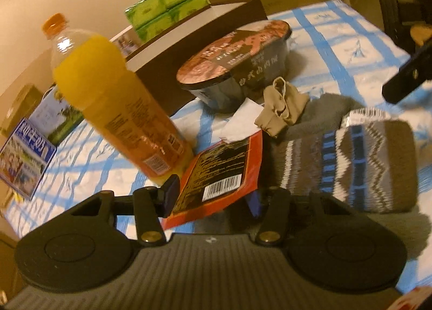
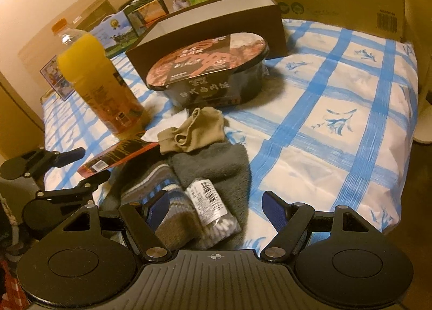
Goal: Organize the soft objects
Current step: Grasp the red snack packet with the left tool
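Left gripper (image 1: 213,196) spread around snack packet (image 1: 218,175), pads apart; right gripper (image 2: 214,206) spread over patterned socks (image 2: 172,210). Socks piled mid-bed (image 2: 337,88), beige sock (image 2: 189,131) included. Sorting barely begun.

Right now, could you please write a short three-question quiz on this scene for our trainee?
1. True or false: the beige sock lies partly on the grey fleece.
2. What stands between the left gripper jaws? A) juice bottle B) red packet C) rice bowl
3. Which patterned item with a barcode label lies between the right gripper fingers?

Key: 1 true. 2 B, the red packet. 3 the knit socks; the jaws stand wide, not clamped.
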The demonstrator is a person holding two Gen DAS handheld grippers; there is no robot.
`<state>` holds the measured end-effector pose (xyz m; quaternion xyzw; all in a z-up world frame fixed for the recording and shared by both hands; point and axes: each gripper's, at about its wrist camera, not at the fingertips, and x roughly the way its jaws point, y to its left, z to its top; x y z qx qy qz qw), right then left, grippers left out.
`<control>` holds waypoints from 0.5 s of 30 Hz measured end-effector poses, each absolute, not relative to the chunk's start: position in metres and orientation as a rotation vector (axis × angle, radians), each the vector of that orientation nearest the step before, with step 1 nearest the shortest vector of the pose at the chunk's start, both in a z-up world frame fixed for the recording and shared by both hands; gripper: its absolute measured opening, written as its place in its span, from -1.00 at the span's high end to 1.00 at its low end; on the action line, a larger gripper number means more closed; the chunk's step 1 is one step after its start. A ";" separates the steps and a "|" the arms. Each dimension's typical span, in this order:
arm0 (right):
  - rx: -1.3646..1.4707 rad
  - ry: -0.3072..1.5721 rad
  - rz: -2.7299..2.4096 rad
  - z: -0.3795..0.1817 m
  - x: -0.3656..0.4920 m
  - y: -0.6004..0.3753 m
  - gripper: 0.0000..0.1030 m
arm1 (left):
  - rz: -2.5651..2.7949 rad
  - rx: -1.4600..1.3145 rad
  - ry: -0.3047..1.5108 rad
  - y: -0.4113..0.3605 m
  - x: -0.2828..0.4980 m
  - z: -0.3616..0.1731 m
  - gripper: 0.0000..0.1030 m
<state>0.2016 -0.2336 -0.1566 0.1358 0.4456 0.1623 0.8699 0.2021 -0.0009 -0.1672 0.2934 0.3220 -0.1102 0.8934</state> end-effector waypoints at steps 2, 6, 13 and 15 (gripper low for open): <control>0.286 0.936 0.333 -0.159 0.204 -0.235 -0.48 | -0.240 0.629 0.665 -0.002 0.208 -0.174 0.07; 0.290 0.945 0.315 -0.164 0.210 -0.239 -0.48 | -0.255 0.661 0.666 -0.002 0.218 -0.185 0.27; 0.300 0.953 0.294 -0.169 0.219 -0.244 -0.48 | -0.263 0.677 0.641 0.003 0.226 -0.188 0.86; 0.300 0.953 0.295 -0.170 0.222 -0.244 -0.48 | -0.257 0.666 0.635 0.008 0.225 -0.184 0.92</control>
